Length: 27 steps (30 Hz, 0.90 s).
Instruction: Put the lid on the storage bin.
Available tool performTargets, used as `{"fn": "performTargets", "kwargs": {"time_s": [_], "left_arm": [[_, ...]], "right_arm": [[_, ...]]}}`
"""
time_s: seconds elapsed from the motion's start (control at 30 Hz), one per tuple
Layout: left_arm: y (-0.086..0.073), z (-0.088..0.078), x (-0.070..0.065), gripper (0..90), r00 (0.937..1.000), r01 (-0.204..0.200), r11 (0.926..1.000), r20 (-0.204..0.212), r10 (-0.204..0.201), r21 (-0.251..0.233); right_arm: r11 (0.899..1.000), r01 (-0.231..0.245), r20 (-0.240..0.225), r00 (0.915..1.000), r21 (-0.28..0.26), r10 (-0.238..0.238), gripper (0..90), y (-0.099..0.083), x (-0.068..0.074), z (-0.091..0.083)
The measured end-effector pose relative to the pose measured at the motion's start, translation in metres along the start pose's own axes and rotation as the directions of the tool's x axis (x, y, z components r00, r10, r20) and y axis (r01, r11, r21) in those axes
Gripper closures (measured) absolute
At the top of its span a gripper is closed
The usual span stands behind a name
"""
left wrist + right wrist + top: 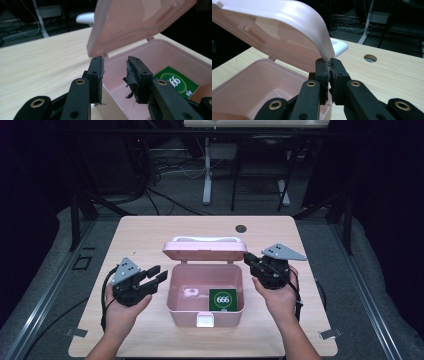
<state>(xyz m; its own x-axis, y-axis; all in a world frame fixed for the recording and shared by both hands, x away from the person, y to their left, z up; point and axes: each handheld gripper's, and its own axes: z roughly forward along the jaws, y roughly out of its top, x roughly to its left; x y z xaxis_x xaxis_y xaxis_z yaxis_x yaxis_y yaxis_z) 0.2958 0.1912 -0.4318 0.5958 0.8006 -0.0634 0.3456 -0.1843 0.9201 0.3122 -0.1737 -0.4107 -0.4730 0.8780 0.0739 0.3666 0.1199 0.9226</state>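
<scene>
Right now the right gripper [329,65] is pinching the lid [205,251] of the pink box [205,312] mid-table, holding it up; the left gripper [154,275] is hanging half-open, empty. A green packet [222,300] is sitting inside; closing is probably left.

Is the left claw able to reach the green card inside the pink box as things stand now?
Probably yes. The lid is held up by the right claw, so the box is open on top, and the left claw is open beside its wall, with nothing over the green card.
</scene>
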Motion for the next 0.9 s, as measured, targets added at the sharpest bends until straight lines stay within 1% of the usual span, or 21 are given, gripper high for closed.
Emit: {"fn": "performTargets", "kwargs": {"time_s": [0.07, 0.1, 0.3, 0.33, 0.47, 0.57, 0.63, 0.67, 0.7, 0.83, 0.9], "left_arm": [[0.008, 0.0, -0.001, 64.1, 1.0, -0.008, 1.0, -0.002, 0.008, -0.001], [0.008, 0.0, -0.001, 63.7, 1.0, -0.008, 1.0, -0.002, 0.008, -0.001], [0.024, 0.001, -0.003, 62.9, 0.9999, -0.015, 0.9997, 0.002, 0.015, -0.021], [0.028, 0.001, -0.004, 62.9, 0.9996, -0.027, 0.9993, -0.002, 0.027, -0.024], [0.034, 0.003, -0.006, 62.9, 0.9992, -0.036, 0.9987, -0.016, 0.036, -0.037], [0.038, 0.006, -0.005, 63.2, 0.999, -0.036, 0.9984, -0.027, 0.035, -0.043], [0.041, 0.007, -0.005, 65.3, 0.9988, -0.04, 0.9981, -0.03, 0.038, -0.047], [0.042, 0.008, -0.005, 68.8, 0.9988, -0.041, 0.998, -0.029, 0.039, -0.048], [0.043, 0.008, -0.005, 68.8, 0.999, -0.038, 0.9981, -0.024, 0.036, -0.05], [0.046, 0.009, -0.004, 73.1, 0.9987, -0.042, 0.9974, -0.03, 0.041, -0.059], [0.047, 0.01, -0.003, 73.6, 0.9987, -0.043, 0.9975, -0.031, 0.041, -0.056]], "right_arm": [[1.0, -0.004, -0.004, 1.0, -0.001, 0.004, 85.5, 0.0, 0.0, 0.0], [1.0, -0.004, -0.004, 1.0, -0.001, 0.004, 85.5, 0.0, 0.0, 0.0], [1.0, -0.009, -0.008, 0.9999, 0.002, 0.009, 85.5, -0.001, -0.001, -0.001], [1.0, -0.01, -0.01, 0.9999, 0.002, 0.01, 85.5, -0.001, -0.001, -0.001], [1.0, -0.011, -0.01, 0.9999, 0.004, 0.011, 85.6, -0.002, -0.001, -0.001], [1.0, -0.011, -0.011, 0.9999, 0.004, 0.011, 85.6, -0.002, -0.001, -0.001], [1.0, -0.013, -0.013, 0.9998, 0.002, 0.013, 85.6, -0.002, -0.001, -0.001], [1.0, -0.011, -0.015, 0.9998, 0.003, 0.011, 85.6, -0.002, -0.002, -0.001], [1.0, -0.011, -0.015, 0.9998, 0.003, 0.011, 85.6, -0.002, -0.002, -0.001], [1.0, -0.015, -0.016, 0.9998, 0.0, 0.015, 85.6, -0.002, -0.002, -0.001], [1.0, -0.016, -0.018, 0.9997, 0.002, 0.016, 85.5, -0.002, -0.003, -0.001]]}}
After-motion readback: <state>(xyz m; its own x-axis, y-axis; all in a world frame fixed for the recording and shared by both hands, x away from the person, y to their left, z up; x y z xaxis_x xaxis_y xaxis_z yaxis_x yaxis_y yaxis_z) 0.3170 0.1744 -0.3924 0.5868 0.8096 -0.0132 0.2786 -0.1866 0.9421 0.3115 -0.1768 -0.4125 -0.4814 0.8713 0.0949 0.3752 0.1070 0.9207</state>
